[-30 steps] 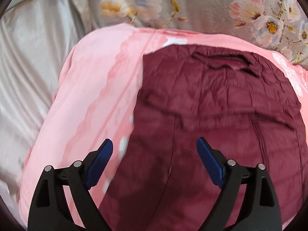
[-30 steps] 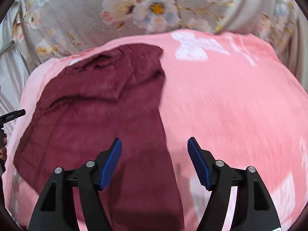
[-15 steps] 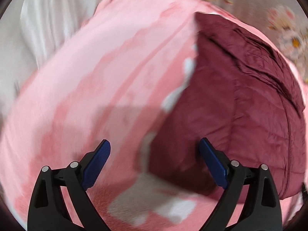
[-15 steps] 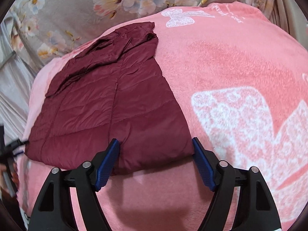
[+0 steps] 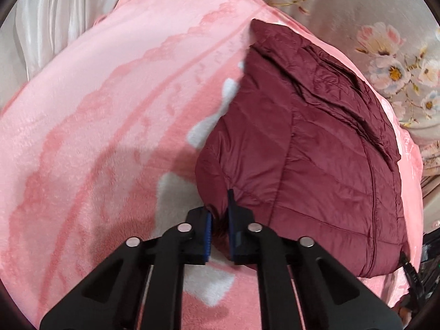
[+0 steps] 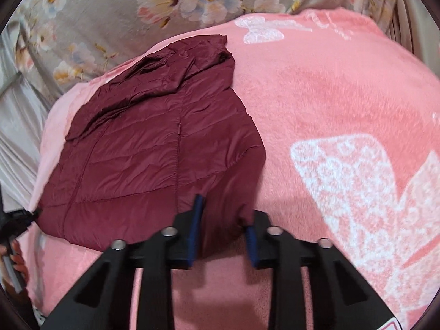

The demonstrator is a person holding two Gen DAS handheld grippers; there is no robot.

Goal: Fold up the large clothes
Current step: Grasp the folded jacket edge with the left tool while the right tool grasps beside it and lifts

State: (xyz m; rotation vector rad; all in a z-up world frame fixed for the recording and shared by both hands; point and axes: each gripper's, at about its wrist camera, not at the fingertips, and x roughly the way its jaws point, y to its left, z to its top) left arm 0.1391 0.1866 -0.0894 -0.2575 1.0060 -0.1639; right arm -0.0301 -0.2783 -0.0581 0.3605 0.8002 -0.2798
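A dark red quilted jacket (image 5: 310, 154) lies folded on a pink blanket (image 5: 96, 115), its hood end at the far side. My left gripper (image 5: 219, 229) is shut on the jacket's near left hem corner. In the right wrist view the jacket (image 6: 154, 148) lies left of centre. My right gripper (image 6: 223, 233) has its jaws closed around the near right hem corner, with a thick fold of fabric between the blue pads (image 6: 192, 233).
The pink blanket with white butterfly prints (image 6: 357, 181) covers the bed. A grey floral sheet (image 6: 115, 11) lies beyond it. Pale satin fabric (image 5: 41, 24) sits at the far left. The left gripper shows at the left edge of the right wrist view (image 6: 13, 220).
Both grippers pulled back from over the jacket to its near hem, then closed from wide open onto the two hem corners.
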